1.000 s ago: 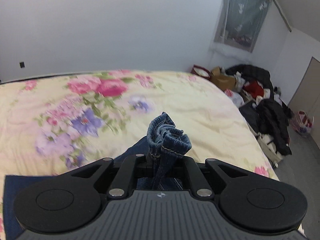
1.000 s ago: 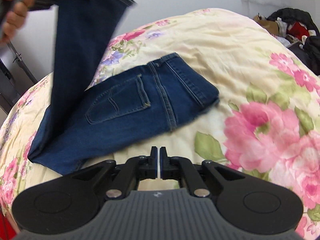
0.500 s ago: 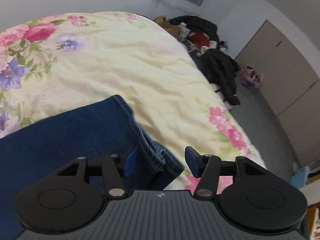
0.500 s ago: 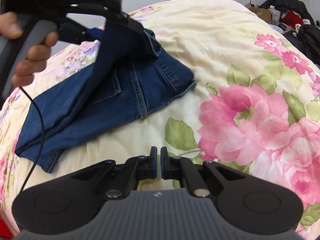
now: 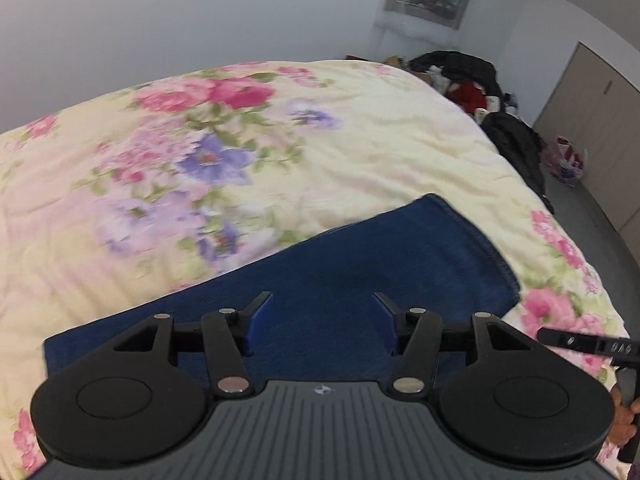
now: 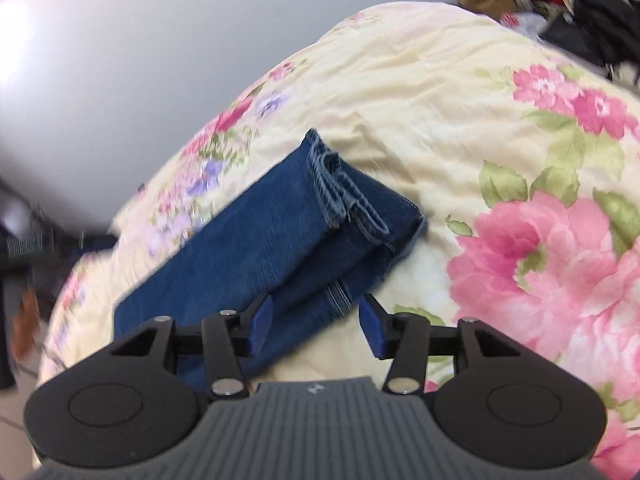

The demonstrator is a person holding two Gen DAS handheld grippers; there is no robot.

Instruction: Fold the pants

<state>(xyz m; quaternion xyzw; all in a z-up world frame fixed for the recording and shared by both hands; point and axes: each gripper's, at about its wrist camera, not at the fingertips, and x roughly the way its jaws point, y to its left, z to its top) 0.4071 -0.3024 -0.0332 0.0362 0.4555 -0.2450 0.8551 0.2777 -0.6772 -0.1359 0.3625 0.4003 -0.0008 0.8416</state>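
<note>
pants (image 6: 276,240) folded over, flat on floral bed (image 6: 420,80), hems laid near waist end | left gripper (image 5: 320,322) jaws spread, empty, above denim | right gripper (image 6: 316,322) jaws spread, empty, at near edge | likely one fold left | bare quilt beyond; bed edge, clutter pile (image 5: 472,76) far right

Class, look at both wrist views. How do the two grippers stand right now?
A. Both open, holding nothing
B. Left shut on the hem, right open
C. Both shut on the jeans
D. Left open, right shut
A: the left gripper and right gripper both show spread fingers, with the jeans lying folded on the bedspread.
</note>
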